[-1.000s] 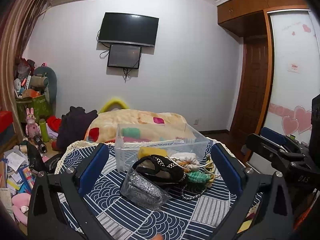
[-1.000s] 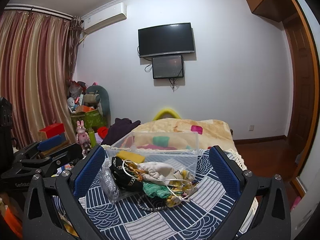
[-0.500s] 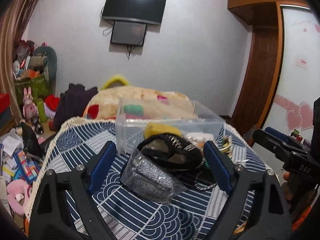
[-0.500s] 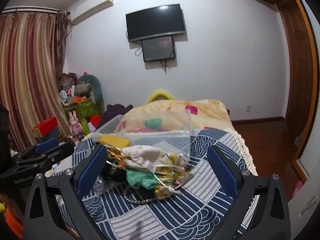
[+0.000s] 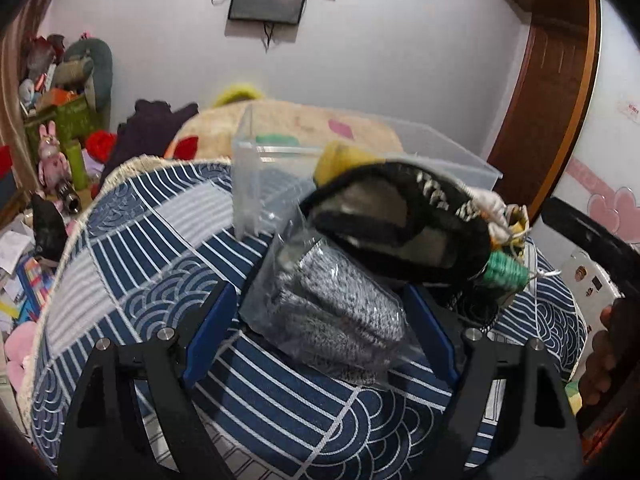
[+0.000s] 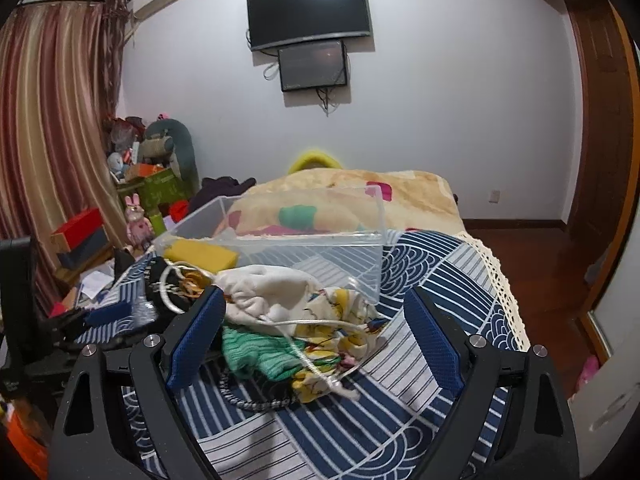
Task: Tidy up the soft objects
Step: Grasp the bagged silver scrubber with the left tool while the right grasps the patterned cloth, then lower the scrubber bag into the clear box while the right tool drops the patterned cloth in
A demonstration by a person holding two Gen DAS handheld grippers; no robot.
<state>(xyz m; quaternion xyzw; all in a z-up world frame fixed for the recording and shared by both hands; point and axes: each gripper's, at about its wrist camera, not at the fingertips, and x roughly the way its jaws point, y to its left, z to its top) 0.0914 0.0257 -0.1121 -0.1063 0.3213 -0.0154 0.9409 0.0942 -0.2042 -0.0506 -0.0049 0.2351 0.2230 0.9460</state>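
A pile of soft things lies on the blue patterned cloth in front of a clear plastic box. In the left wrist view my left gripper is open, its pads on either side of a grey knit item in a clear bag; a black slipper lies just behind it. In the right wrist view my right gripper is open around a white drawstring pouch, a green knit piece and a yellow printed cloth. A yellow sponge rests by the box.
A cream blanket lies behind the box. Toys, boxes and papers crowd the floor at the left. The cloth's lace edge drops to a wooden floor at the right. A door stands at the far right.
Both grippers have moved forward and down onto the pile. The left one now straddles the bagged grey knit; the right one straddles the pouch and green knit. Both stay open.
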